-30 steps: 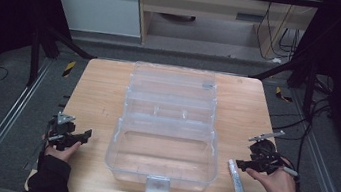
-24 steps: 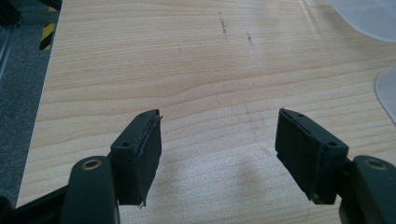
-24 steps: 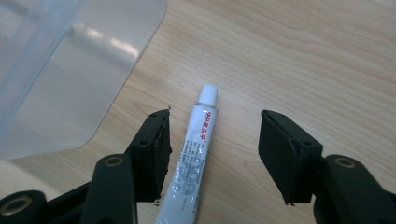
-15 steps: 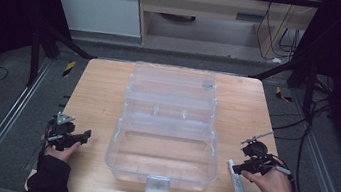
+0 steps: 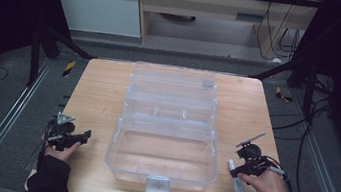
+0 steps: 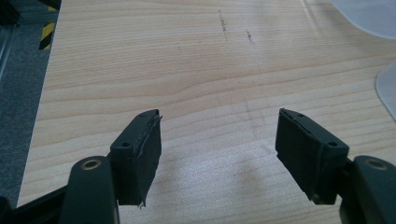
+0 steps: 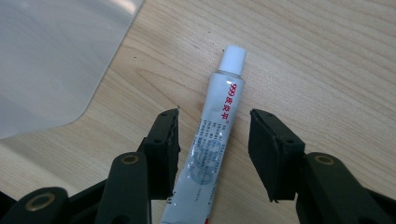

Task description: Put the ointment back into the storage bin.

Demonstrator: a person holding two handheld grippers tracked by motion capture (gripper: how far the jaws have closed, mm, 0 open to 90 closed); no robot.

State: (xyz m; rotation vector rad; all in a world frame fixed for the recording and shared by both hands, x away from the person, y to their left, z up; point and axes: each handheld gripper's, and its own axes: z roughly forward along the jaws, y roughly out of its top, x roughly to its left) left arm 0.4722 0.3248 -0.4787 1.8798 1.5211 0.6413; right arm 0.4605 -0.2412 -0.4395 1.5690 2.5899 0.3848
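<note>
On the pale wooden surface [image 5: 103,91], my right gripper [image 7: 212,140] straddled a white ointment tube with red print [image 7: 212,135], jaws wide. My left gripper [image 6: 217,140] hovered, jaws wide, beside the clear plastic box [image 5: 164,140].

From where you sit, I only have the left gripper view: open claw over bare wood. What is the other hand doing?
Observer: The right claw is open, straddling a white tube that lies flat on the table.
Operator: Is the tube gripped yet?
Observer: No. In the right gripper view both jaws stand off from its sides.
Operator: What is the pale plastic at my right edge?
Observer: A clear plastic case, lid open and seemingly empty, at the table's middle between the hands.
</note>
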